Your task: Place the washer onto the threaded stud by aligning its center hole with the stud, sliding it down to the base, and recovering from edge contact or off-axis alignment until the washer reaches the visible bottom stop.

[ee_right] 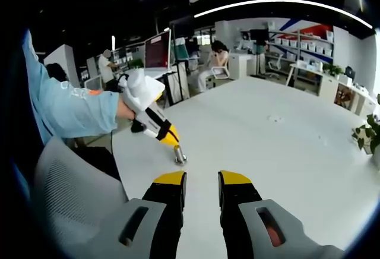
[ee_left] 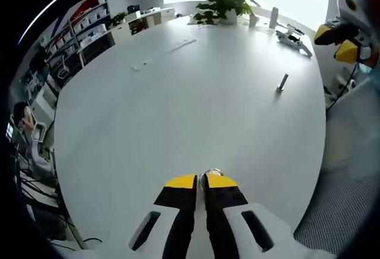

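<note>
Yellow-tipped jaws of the left claw (ee_left: 200, 181) rise from the bottom of the left gripper view, pressed nearly together and pinching a small metal washer (ee_left: 212, 172) that peeks out just past their tips. Below them lies the white desk (ee_left: 178, 104), wide and oval. Far across it, toward the right edge, a threaded stud (ee_left: 282, 82) stands tilted in this view, well apart from the washer. Beyond the stud a potted plant (ee_left: 224, 2) sits at the far rim, with a grey tool (ee_left: 293, 38) lying near it, and the right claw (ee_left: 339, 40) shows at the upper right, off the desk edge.

In the right gripper view the right claw (ee_right: 202, 179) has its 2 jaws apart with a clear gap and nothing between them. Ahead of it the left claw (ee_right: 178, 153), held by a hand (ee_right: 126, 111) in a light blue sleeve (ee_right: 68, 106), points down at the desk (ee_right: 285, 146) with the washer (ee_right: 180, 159) at its tip, close to or on the surface. A mesh chair back (ee_right: 71, 188) stands at the lower left.
</note>
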`<state>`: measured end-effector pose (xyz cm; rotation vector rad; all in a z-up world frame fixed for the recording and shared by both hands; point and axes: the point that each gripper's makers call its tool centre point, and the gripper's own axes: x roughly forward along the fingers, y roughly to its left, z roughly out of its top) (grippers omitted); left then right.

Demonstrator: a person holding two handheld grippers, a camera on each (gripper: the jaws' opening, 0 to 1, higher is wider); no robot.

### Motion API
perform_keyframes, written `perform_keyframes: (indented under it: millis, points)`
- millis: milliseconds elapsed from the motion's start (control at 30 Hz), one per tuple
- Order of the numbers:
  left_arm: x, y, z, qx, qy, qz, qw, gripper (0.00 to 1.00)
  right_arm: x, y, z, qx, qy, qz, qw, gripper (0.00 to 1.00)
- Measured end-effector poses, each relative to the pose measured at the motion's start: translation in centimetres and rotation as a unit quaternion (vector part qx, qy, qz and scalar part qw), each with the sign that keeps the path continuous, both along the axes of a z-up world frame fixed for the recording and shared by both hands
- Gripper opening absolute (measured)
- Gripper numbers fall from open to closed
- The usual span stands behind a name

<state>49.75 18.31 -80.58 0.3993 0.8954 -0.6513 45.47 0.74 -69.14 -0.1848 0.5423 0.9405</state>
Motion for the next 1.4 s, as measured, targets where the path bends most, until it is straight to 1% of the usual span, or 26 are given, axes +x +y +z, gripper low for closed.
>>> perform_keyframes:
  millis: [133, 200, 300, 367, 433, 467, 600, 633, 667, 767, 867, 933, 1033, 1067, 1100, 1133, 1200, 1267, 1300, 1367, 1400]
  points:
    - [-0.3, 0.1, 0.1, 0.01, -0.013, -0.007, 0.9998, 0.04, 0.0, 0.1, 0.1, 0.003, 0.001, 0.0, 1.0, 0.23]
    - [-0.4, 0.1, 0.5, 0.012, -0.024, -0.009, 0.9996, 0.05, -0.1, 0.1, 0.1, 0.006, 0.002, 0.0, 1.0, 0.23]
    - [-0.6, 0.2, 1.7, 0.001, -0.034, 0.001, 0.9994, 0.06, -0.2, 0.4, 0.3, 0.011, 0.003, 0.003, 0.9999, 0.23]
    - [-0.7, 0.4, 2.7, -0.005, -0.047, 0.011, 0.9988, 0.07, -0.3, 0.6, 0.4, 0.013, 0.001, 0.004, 0.9999, 0.24]
    - [-0.7, 0.4, 4.2, -0.013, -0.07, 0.02, 0.9973, 0.07, -0.3, 0.6, 0.5, 0.015, 0.002, 0.002, 0.9999, 0.24]
    - [-0.6, 0.4, 5.3, -0.022, -0.087, 0.031, 0.9954, 0.08, -0.2, 0.6, 0.4, 0.016, 0.003, 0.002, 0.9999, 0.24]
    - [-1.0, 0.2, 8.7, -0.058, -0.122, 0.061, 0.989, 0.09, -0.1, 0.6, 0.4, 0.018, 0.003, -0.005, 0.9998, 0.24]
    - [-1.3, 0.2, 9.8, -0.066, -0.134, 0.066, 0.9865, 0.1, -0.2, 0.7, 0.4, 0.02, 0.005, -0.005, 0.9998, 0.24]
    - [-1.6, 0.2, 10.5, -0.071, -0.141, 0.068, 0.9851, 0.12, -0.3, 0.8, 0.3, 0.021, 0.007, -0.003, 0.9998, 0.24]
    - [-3.0, 0.0, 12.4, -0.098, -0.147, 0.085, 0.9807, 0.19, -0.9, 1.4, -0.3, 0.008, 0.008, 0.01, 0.9999, 0.24]
    - [-4.5, 0.2, 13.9, -0.101, -0.162, 0.093, 0.9772, 0.2, -1.6, 2.2, -0.5, 0.006, 0.01, 0.023, 0.9997, 0.24]
    - [-5.4, 0.4, 14.5, -0.104, -0.172, 0.099, 0.9746, 0.23, -2.1, 2.6, -0.5, 0.007, 0.01, 0.032, 0.9994, 0.24]
    - [-6.8, 1.0, 15.5, -0.115, -0.196, 0.125, 0.9658, 0.31, -2.6, 3.1, -0.5, 0.007, 0.01, 0.04, 0.9991, 0.24]
    - [-7.4, 1.2, 15.8, -0.128, -0.201, 0.138, 0.9613, 0.34, -2.7, 3.2, -0.4, 0.008, 0.007, 0.043, 0.999, 0.24]
    - [-7.9, 1.2, 15.9, -0.142, -0.201, 0.145, 0.9585, 0.35, -2.9, 3.4, -0.2, 0.01, 0.009, 0.044, 0.9989, 0.24]
    - [-8.7, 1.1, 16.0, -0.167, -0.193, 0.155, 0.9546, 0.37, -3.0, 3.4, 0.0, 0.011, 0.01, 0.045, 0.9989, 0.24]
    - [-10.0, 1.2, 15.6, -0.184, -0.174, 0.167, 0.953, 0.39, -3.4, 3.5, 1.1, 0.023, 0.006, 0.046, 0.9986, 0.24]
    - [-10.7, 1.5, 15.9, -0.185, -0.184, 0.168, 0.9505, 0.39, -4.1, 3.4, 2.5, 0.037, 0.0, 0.049, 0.9981, 0.24]
    - [-11.3, 1.4, 16.0, -0.191, -0.186, 0.169, 0.9489, 0.4, -4.3, 3.2, 2.9, 0.039, 0.001, 0.048, 0.9981, 0.24]
    - [-12.1, 1.2, 16.0, -0.2, -0.186, 0.172, 0.9463, 0.42, -4.9, 2.7, 3.6, 0.038, -0.003, 0.048, 0.9981, 0.25]
    - [-12.4, 1.2, 16.1, -0.206, -0.189, 0.176, 0.9439, 0.44, -5.3, 2.0, 4.1, 0.033, -0.009, 0.045, 0.9984, 0.26]
